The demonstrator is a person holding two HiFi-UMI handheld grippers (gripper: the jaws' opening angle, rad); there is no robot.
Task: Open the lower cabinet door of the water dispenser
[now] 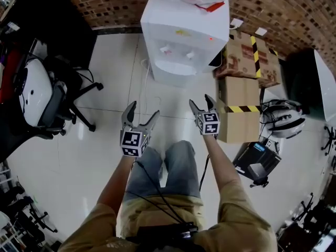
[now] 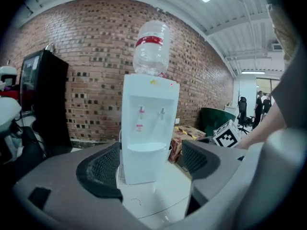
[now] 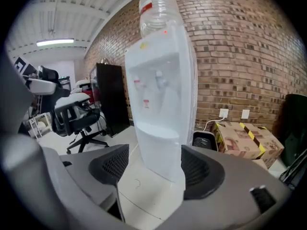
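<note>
In the head view, my left gripper (image 1: 143,112) and right gripper (image 1: 200,103) hung side by side over the pale floor (image 1: 105,140), both with jaws spread wide and nothing in them. The water dispenser (image 1: 184,41) stood ahead, well apart from either. In the left gripper view its lower cabinet door (image 2: 141,164) showed beyond my parted pads (image 2: 103,169), shut as far as I could tell, and the right gripper view gave the same: jaws wide and empty, dispenser far off. I judged the task barely begun, with the approach, the grip and the pull all left.
</note>
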